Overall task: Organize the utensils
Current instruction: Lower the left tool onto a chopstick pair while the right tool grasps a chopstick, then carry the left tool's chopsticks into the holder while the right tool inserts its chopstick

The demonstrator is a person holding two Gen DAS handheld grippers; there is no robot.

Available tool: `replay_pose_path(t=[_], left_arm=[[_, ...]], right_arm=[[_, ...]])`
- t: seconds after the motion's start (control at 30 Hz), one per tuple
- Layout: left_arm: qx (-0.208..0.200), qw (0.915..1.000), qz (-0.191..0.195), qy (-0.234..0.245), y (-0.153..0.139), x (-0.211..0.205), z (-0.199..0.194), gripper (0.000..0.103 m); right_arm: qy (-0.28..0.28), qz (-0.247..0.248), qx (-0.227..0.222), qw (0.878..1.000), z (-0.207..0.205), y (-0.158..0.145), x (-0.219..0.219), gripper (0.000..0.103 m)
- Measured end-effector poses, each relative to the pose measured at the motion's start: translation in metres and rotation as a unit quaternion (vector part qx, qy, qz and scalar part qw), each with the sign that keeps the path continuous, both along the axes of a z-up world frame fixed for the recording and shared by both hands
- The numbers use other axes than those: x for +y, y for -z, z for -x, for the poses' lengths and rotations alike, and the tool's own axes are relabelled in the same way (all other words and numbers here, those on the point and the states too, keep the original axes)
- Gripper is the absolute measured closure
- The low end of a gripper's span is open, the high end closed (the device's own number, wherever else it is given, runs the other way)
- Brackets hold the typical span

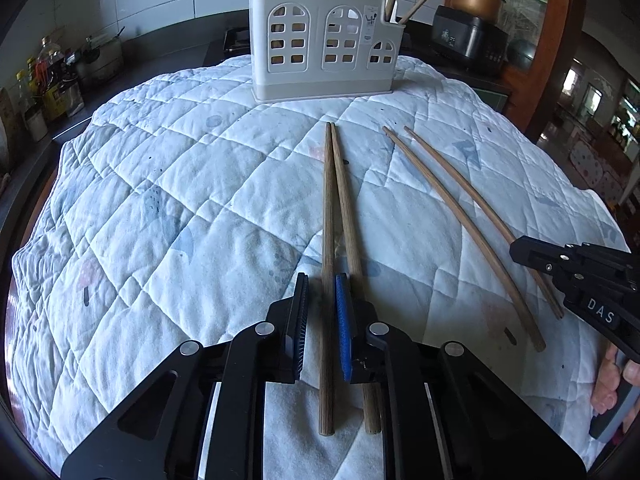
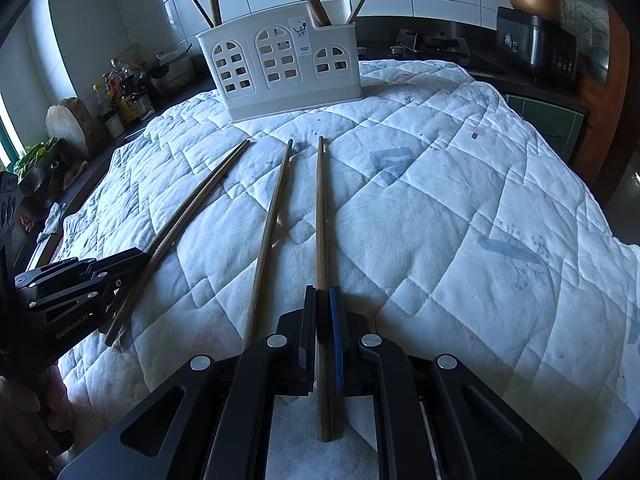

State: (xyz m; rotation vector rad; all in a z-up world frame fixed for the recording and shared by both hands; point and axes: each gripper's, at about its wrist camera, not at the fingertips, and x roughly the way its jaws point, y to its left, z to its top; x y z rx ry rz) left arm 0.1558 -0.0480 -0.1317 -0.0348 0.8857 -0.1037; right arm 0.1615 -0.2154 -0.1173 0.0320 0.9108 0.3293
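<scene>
Your right gripper [image 2: 322, 292] is clenched on one brown wooden chopstick [image 2: 320, 208]. Your left gripper [image 1: 322, 280] is spread around another chopstick [image 1: 328, 220], untouched. Open white quilted cloth [image 2: 460, 200] stretches ahead to the white plastic utensil holder [image 2: 280, 64].

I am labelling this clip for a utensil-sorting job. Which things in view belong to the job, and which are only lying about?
Belong to the job:
held chopstick
three loose chopsticks
white utensil holder
left gripper
right gripper

Only lying about:
quilted cloth
black cooker
bottles
wooden block
</scene>
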Motion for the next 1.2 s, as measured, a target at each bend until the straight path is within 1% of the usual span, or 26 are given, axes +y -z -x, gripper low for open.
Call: replay_pose_path(t=[0.17, 0.27, 0.37, 0.5, 0.63, 0.73, 0.83, 1.03, 1.2], left_arm=[[0.001, 1.0000, 0.004, 0.005, -0.001, 0.000, -0.001, 0.090], [0.000, 0.9999, 0.009, 0.007, -0.002, 0.002, 0.000, 0.097], [-0.003, 0.9998, 0.020, 0.008, -0.006, 0.006, 0.002, 0.097], [-0.028, 0.9990, 0.033, 0.013, -0.020, 0.010, 0.010, 0.098], [-0.061, 0.9973, 0.035, 0.020, -0.040, 0.012, 0.018, 0.098], [-0.081, 0.9955, 0.044, 0.024, -0.053, 0.015, 0.022, 0.097], [-0.091, 0.9938, 0.055, 0.031, -0.065, 0.018, 0.022, 0.098], [-0.101, 0.9918, 0.069, 0.038, -0.082, 0.028, 0.012, 0.098], [-0.108, 0.9907, 0.066, 0.050, -0.103, 0.033, -0.008, 0.098]], right_arm=[[0.000, 0.001, -0.001, 1.000, 0.000, 0.000, 0.000, 0.096], [0.000, 0.002, -0.006, 1.000, 0.001, -0.002, 0.000, 0.096], [-0.002, 0.007, -0.015, 1.000, 0.004, -0.007, 0.001, 0.096], [-0.010, 0.022, -0.042, 0.999, 0.015, -0.019, 0.006, 0.096], [-0.021, 0.034, -0.079, 0.996, 0.025, -0.040, 0.012, 0.096], [-0.023, 0.028, -0.105, 0.994, 0.029, -0.061, 0.012, 0.096], [-0.031, 0.021, -0.123, 0.992, 0.027, -0.081, 0.013, 0.096], [-0.050, 0.011, -0.129, 0.990, 0.007, -0.114, 0.014, 0.096], [-0.061, 0.016, -0.125, 0.990, -0.032, -0.152, 0.010, 0.096]])
